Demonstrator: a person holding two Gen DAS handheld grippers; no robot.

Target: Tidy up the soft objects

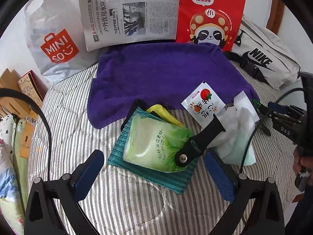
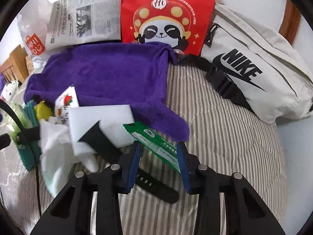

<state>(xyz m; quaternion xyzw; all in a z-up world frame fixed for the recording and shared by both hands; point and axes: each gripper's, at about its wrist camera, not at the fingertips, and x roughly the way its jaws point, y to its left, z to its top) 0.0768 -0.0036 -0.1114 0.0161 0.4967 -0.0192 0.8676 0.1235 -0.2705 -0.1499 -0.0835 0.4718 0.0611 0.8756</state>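
A purple towel (image 1: 162, 78) lies spread on the striped bed; it also shows in the right wrist view (image 2: 109, 72). In front of it lie a green wet-wipe pack (image 1: 154, 145) on a teal cloth (image 1: 137, 168), a yellow cloth (image 1: 164, 113), a tomato sachet (image 1: 203, 101), a black watch strap (image 1: 199, 141) and white tissue (image 1: 234, 133). My left gripper (image 1: 154, 174) is open around the wipe pack and teal cloth. My right gripper (image 2: 159, 164) is shut on a green sachet (image 2: 156, 143), beside a white sponge block (image 2: 101, 125) and above another black strap (image 2: 156, 186).
At the back stand a Miniso bag (image 1: 56, 45), a newspaper (image 1: 131, 13) and a red panda bag (image 1: 211, 13). A white Nike waist bag (image 2: 254, 68) lies at the right. Boxes and bedding (image 1: 11, 137) are at the left. Bare striped sheet (image 2: 225, 146) lies at the right.
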